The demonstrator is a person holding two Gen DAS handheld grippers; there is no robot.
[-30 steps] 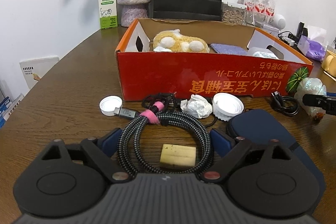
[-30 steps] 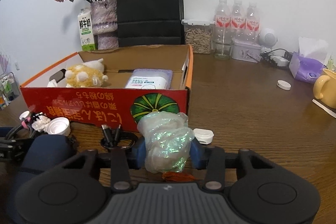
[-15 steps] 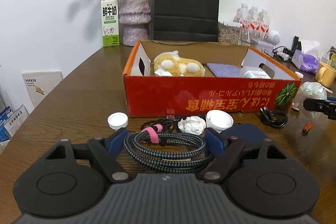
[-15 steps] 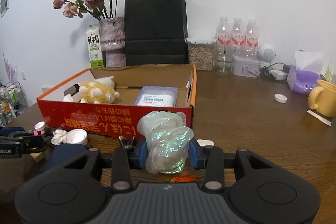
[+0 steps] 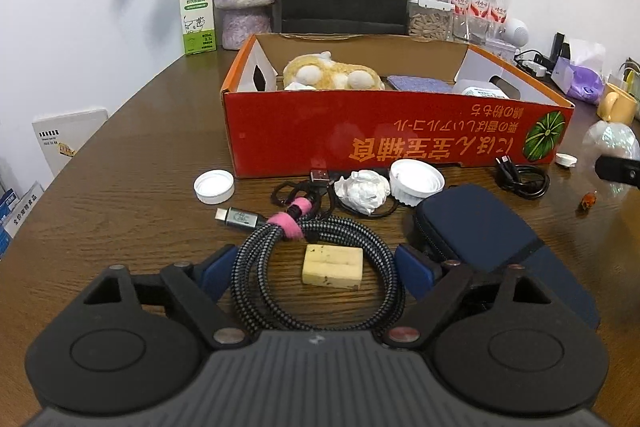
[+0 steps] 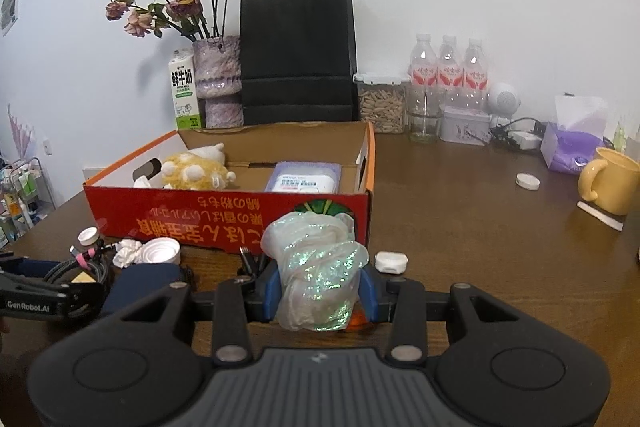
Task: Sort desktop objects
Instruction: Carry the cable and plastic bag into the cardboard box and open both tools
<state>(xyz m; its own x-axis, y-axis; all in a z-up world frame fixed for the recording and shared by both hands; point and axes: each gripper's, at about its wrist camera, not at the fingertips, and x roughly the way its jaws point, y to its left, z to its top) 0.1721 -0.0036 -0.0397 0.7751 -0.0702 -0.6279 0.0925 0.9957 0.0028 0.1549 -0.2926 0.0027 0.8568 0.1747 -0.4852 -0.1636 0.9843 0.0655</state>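
My left gripper point(image 5: 316, 267) has its blue pads on both sides of a coiled braided cable point(image 5: 320, 263) with a pink strap; whether they grip it I cannot tell. A yellow eraser-like block point(image 5: 333, 265) lies inside the coil. My right gripper point(image 6: 320, 291) is shut on a crumpled iridescent plastic bag point(image 6: 316, 271), held above the table in front of the red cardboard box point(image 6: 224, 223). The box point(image 5: 400, 139) holds a plush toy point(image 5: 332, 73) and a wipes pack point(image 6: 304, 179).
In front of the box lie a white cap point(image 5: 214, 185), crumpled tissue point(image 5: 362, 187), a white lid point(image 5: 416, 181), a black cable point(image 5: 520, 177) and a navy pouch point(image 5: 492, 239). A yellow mug point(image 6: 612, 183), tissue pack, bottles, vase and black bag stand behind.
My left gripper rose with the cable coil half a second ago and is now back low at the table. My right gripper has lifted the plastic bag higher.
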